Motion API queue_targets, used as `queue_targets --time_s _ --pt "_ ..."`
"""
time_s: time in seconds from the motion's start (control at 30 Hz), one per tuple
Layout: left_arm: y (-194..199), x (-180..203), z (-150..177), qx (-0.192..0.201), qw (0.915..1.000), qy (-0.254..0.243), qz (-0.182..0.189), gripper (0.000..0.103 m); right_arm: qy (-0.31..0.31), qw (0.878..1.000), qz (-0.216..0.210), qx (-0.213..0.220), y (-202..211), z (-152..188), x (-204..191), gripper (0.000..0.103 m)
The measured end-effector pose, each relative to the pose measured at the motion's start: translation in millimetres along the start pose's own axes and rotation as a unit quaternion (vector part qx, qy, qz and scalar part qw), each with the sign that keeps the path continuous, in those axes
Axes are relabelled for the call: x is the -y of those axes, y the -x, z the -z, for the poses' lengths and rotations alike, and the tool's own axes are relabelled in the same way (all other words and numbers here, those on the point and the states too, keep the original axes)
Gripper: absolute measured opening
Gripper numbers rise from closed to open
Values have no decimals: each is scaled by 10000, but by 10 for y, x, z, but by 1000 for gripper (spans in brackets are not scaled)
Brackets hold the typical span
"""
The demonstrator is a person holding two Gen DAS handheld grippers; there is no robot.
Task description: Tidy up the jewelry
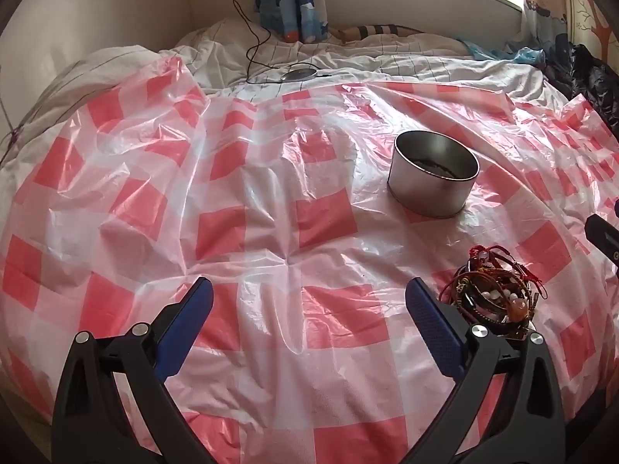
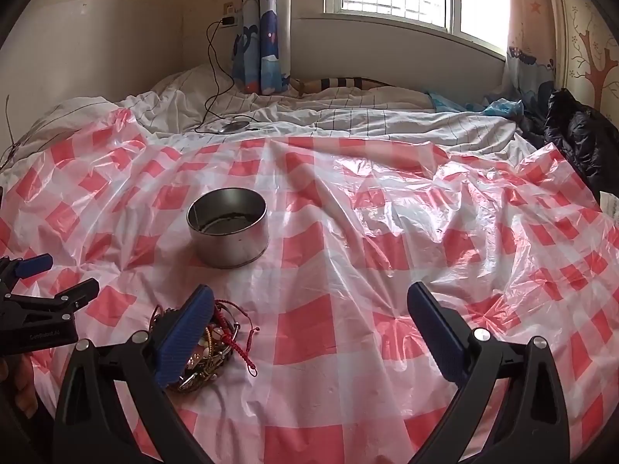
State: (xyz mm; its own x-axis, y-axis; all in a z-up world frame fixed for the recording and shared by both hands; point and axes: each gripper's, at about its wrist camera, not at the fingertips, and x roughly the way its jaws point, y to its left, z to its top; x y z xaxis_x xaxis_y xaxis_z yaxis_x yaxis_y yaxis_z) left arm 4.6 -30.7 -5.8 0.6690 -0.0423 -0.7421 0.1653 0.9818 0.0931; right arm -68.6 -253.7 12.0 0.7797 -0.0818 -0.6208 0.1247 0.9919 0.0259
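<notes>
Left wrist view: your left gripper [image 1: 309, 297] and right gripper [image 2: 309, 303] jaws gape wide, empty; the tangled pile of beaded and red-cord bracelets [image 1: 493, 294] lies near the round silver metal tin [image 1: 433, 172].

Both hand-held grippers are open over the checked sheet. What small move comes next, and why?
Probably shift the right hand-held gripper left so the jewelry pile sits between its fingers, then close. The pile lies on the plastic sheet beside its left finger, ungrasped, and the metal tin stands open just beyond.
</notes>
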Motion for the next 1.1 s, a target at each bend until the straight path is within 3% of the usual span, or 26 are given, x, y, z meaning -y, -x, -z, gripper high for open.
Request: queue_targets --time_s 0.5,0.83,1.1 --pt "-188 -156 53 -471 9981 392 90 96 -178 9997 -50 -132 -43 16 77 96" --pt "-170 35 72 -496 9979 9 408 96 -193 9996 -43 -201 -72 21 87 96" --pt "-153 136 77 -486 9980 -223 335 96 -234 9995 -45 -218 -82 21 108 96"
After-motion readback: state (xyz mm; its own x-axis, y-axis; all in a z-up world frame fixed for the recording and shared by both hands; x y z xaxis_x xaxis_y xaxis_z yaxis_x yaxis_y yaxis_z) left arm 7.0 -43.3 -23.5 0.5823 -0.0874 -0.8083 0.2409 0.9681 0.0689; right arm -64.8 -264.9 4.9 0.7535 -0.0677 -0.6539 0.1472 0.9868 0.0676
